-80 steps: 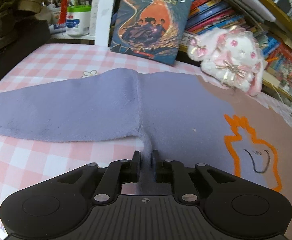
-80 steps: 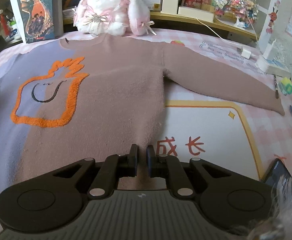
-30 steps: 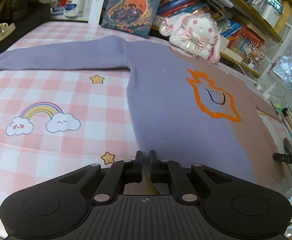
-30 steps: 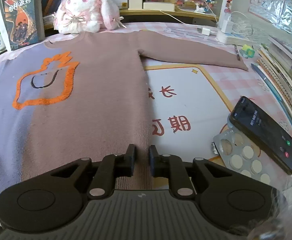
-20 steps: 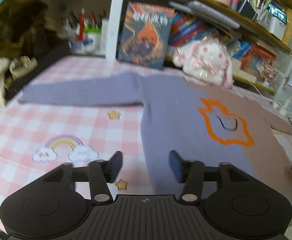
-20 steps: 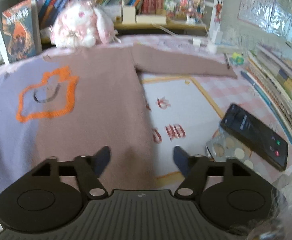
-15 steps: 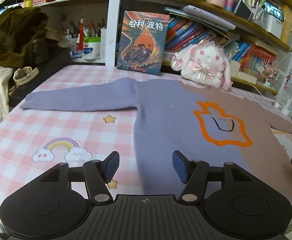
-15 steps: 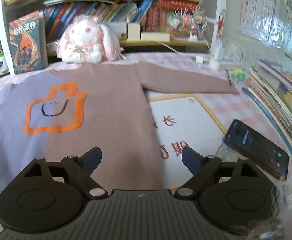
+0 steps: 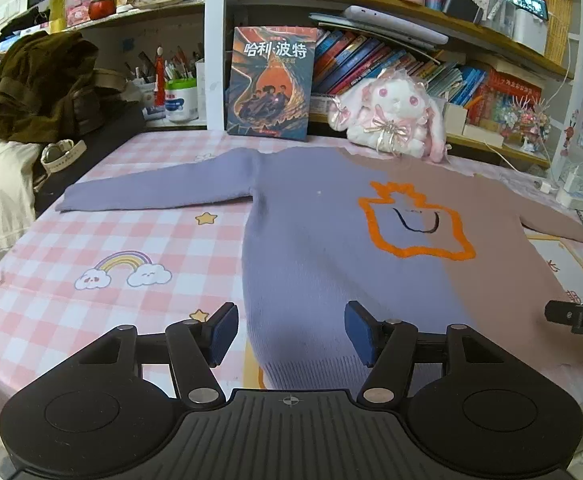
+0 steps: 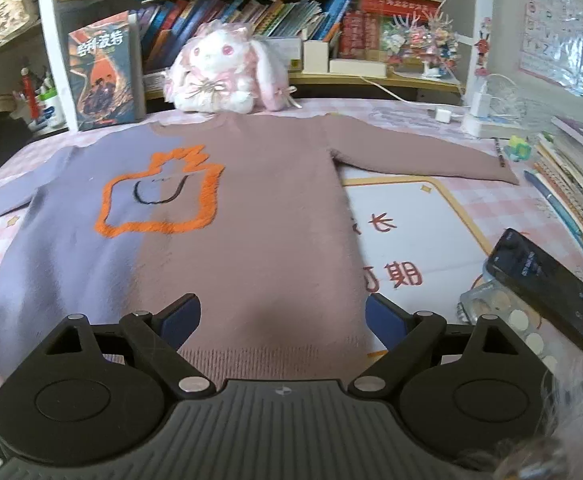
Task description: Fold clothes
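Flat on the pink checked bench (image 9: 51, 320), a fuzzy purple-and-mauve knitted sweater (image 9: 331, 248) is spread, sleeves out. Above its ribbed hem, the left gripper (image 9: 289, 328) and right gripper (image 10: 281, 318) are held wide apart, empty.

Both wrist views face the sweater (image 9: 331, 248) from its hem.

Sweater (image 9: 311, 248) fuzzy matt knit; tablecloth (image 9: 103, 248) smooth.

A bench (image 9: 103, 236) in pink-checked cloth stands against crowded wooden bookshelves (image 9: 391, 8). White uprights (image 9: 216, 44) divide the shelves. Soft daylight fills the room.
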A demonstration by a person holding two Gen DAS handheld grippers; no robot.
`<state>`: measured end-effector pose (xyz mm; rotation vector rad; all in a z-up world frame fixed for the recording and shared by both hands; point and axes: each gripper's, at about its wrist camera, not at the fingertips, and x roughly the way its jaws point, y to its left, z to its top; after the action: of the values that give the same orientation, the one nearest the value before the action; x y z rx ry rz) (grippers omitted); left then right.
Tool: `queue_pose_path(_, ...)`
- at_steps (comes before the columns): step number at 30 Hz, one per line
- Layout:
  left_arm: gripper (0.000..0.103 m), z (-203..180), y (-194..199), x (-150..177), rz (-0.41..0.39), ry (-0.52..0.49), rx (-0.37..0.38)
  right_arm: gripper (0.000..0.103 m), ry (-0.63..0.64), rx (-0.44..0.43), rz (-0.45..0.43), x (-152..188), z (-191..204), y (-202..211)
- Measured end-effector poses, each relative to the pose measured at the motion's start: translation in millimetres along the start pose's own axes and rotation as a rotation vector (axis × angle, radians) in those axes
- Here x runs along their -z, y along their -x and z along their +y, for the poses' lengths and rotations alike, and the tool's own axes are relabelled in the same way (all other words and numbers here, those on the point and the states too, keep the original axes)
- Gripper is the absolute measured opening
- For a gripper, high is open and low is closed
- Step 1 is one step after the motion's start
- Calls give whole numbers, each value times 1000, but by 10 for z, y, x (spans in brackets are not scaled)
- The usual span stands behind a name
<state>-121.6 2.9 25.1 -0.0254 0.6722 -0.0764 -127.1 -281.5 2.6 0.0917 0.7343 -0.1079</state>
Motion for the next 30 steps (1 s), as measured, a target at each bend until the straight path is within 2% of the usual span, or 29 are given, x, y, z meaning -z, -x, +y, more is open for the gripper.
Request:
queue_pose_path(9,60,23,-20,32,30,-20,3,90,-18,21,7,69,-25,38)
queue_pose_path(16,60,232,-124,-3,33,-45,71,92,-46,78,16,107,99,69)
queue_pose_path(22,60,555,-230,-144,27,-84,157,92,-80,159,-2,70,420,122)
queue_pose_path(30,60,1080,-438,-288,45,-128,245,93,-111,222,-7,117,1041,181)
